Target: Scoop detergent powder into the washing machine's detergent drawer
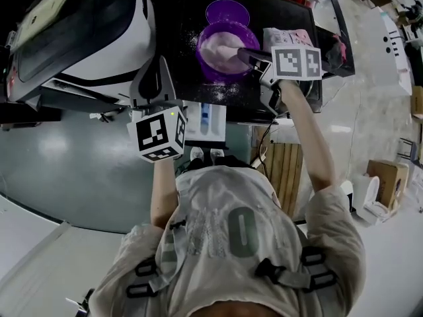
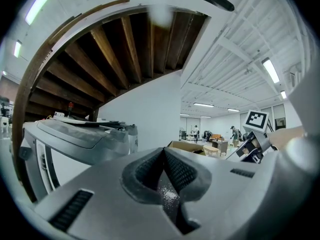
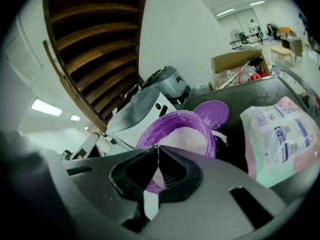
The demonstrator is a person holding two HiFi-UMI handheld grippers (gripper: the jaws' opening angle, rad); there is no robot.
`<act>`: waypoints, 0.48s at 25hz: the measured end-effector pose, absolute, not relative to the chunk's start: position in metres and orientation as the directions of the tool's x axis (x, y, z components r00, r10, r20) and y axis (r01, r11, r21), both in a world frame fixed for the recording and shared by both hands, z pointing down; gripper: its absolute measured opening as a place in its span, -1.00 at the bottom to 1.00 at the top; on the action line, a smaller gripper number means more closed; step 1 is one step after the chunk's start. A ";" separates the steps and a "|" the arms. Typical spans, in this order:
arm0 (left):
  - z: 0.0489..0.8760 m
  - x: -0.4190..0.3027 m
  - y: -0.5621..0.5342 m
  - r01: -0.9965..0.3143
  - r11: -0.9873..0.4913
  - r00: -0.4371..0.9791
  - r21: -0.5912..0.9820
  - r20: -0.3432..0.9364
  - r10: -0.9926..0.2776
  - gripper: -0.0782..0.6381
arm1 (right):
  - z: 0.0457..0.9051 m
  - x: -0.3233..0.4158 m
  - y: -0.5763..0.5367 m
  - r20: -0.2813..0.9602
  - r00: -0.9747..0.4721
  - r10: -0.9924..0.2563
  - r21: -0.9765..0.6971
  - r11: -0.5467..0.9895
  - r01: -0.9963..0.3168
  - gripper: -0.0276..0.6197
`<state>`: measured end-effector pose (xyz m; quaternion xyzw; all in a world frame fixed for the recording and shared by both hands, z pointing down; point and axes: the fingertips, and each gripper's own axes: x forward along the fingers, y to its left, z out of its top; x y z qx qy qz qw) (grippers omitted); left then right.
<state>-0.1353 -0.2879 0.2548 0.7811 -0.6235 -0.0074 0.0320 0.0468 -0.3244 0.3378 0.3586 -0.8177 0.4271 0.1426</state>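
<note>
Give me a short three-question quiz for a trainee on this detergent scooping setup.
1. True or false: the purple tub of powder is closed.
2. What are the right gripper's jaws shut on? A) nothing B) a white scoop handle C) a cloth
3. Fill in: in the head view, the left gripper, jaws shut and empty, sits just left of the washing machine's open white ____.

Key
1. False: its lid lies on the far side of the tub, so the tub is open.
2. B
3. detergent drawer
</note>
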 end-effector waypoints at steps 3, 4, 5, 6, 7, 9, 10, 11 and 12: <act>0.247 -0.134 -0.289 -0.973 -0.225 0.226 0.043 0.016 -0.974 -0.73 | 0.330 0.049 -0.325 0.432 -0.735 -0.522 -0.716 0.297 -0.632 -0.89; 0.244 -0.132 -0.288 -0.973 -0.227 0.228 0.037 0.012 -0.974 -0.73 | 0.327 0.051 -0.324 0.396 -0.739 -0.546 -0.748 0.275 -0.604 -0.89; 0.242 -0.130 -0.287 -0.973 -0.230 0.230 0.032 0.009 -0.973 -0.73 | 0.324 0.053 -0.323 0.359 -0.740 -0.570 -0.779 0.254 -0.574 -0.89; 0.240 -0.128 -0.287 -0.972 -0.233 0.234 0.025 0.006 -0.972 -0.73 | 0.321 0.055 -0.321 0.321 -0.738 -0.594 -0.807 0.236 -0.541 -0.89; 0.238 -0.125 -0.286 -0.971 -0.237 0.237 0.019 0.004 -0.971 -0.73 | 0.317 0.057 -0.319 0.284 -0.733 -0.619 -0.832 0.221 -0.509 -0.89; 0.234 -0.119 -0.284 -0.969 -0.246 0.246 0.007 -0.001 -0.969 -0.73 | 0.311 0.064 -0.315 0.216 -0.714 -0.666 -0.873 0.195 -0.446 -0.89; 0.234 -0.116 -0.283 -0.968 -0.252 0.252 0.001 -0.003 -0.968 -0.73 | 0.309 0.066 -0.312 0.180 -0.702 -0.689 -0.894 0.183 -0.410 -0.89; 0.233 -0.113 -0.282 -0.966 -0.259 0.259 -0.006 -0.007 -0.966 -0.73 | 0.307 0.068 -0.308 0.141 -0.687 -0.713 -0.914 0.172 -0.366 -0.89; 0.233 -0.109 -0.280 -0.963 -0.269 0.269 -0.013 -0.010 -0.963 -0.73 | 0.306 0.071 -0.305 0.102 -0.669 -0.736 -0.933 0.163 -0.321 -0.89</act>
